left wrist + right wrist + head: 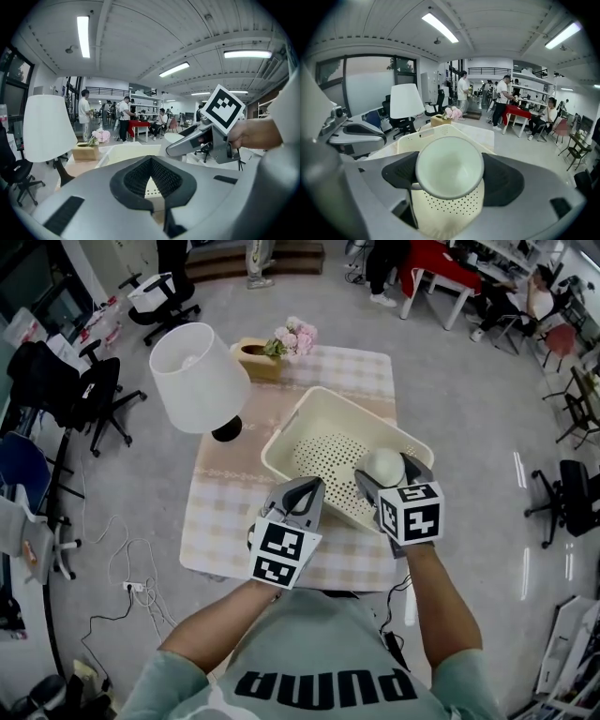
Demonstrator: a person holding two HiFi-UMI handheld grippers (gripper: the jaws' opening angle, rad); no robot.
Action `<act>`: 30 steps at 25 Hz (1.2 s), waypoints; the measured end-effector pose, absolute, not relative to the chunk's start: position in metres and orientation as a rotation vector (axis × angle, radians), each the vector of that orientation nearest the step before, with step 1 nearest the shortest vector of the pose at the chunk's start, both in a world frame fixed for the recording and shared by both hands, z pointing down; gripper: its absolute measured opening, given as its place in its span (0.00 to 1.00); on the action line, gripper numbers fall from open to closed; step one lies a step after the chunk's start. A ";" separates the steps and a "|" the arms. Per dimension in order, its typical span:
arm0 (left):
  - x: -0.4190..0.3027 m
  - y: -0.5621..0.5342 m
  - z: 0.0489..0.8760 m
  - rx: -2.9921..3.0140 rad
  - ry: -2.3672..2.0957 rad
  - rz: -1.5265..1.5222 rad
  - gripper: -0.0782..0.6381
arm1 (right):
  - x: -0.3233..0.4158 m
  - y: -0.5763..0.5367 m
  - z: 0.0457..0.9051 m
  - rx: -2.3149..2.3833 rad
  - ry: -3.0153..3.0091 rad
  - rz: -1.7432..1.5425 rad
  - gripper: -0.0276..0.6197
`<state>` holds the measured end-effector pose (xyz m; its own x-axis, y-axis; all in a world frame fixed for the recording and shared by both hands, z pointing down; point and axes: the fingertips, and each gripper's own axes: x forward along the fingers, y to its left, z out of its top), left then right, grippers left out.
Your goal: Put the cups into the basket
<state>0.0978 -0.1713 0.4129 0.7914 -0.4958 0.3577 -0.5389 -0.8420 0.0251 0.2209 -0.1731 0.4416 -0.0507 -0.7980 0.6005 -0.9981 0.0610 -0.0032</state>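
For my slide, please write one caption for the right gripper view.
Right hand-held gripper holds a white cup over the perforated basket.

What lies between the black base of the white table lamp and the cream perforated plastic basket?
Nothing: the head view shows only bare checked tablecloth between lamp base and basket.

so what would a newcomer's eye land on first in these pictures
The right gripper is shut on a round pale cup, holding it over the cream perforated plastic basket. A white-shaded lamp stands left of the basket, and the left gripper is shut and empty near its front.
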 end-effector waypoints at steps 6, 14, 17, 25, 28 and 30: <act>0.108 -0.189 0.419 2.836 -0.856 0.554 0.11 | 0.243 -0.197 0.470 1.812 -1.835 0.642 0.64; 0.114 -0.200 0.428 2.797 -0.883 0.583 0.11 | 0.258 -0.220 0.511 1.816 -1.766 0.726 0.64; 0.114 -0.205 0.431 2.782 -0.893 0.593 0.11 | 0.260 -0.226 0.525 1.803 -1.744 0.750 0.64; 0.115 -0.215 0.440 2.745 -0.907 0.611 0.11 | 0.272 -0.237 0.557 1.797 -1.671 0.825 0.64; 0.116 -0.218 0.441 2.735 -0.912 0.614 0.11 | 0.277 -0.239 0.564 1.792 -1.645 0.850 0.64; 0.116 -0.220 0.442 2.729 -0.914 0.614 0.11 | 0.279 -0.240 0.568 1.791 -1.639 0.868 0.64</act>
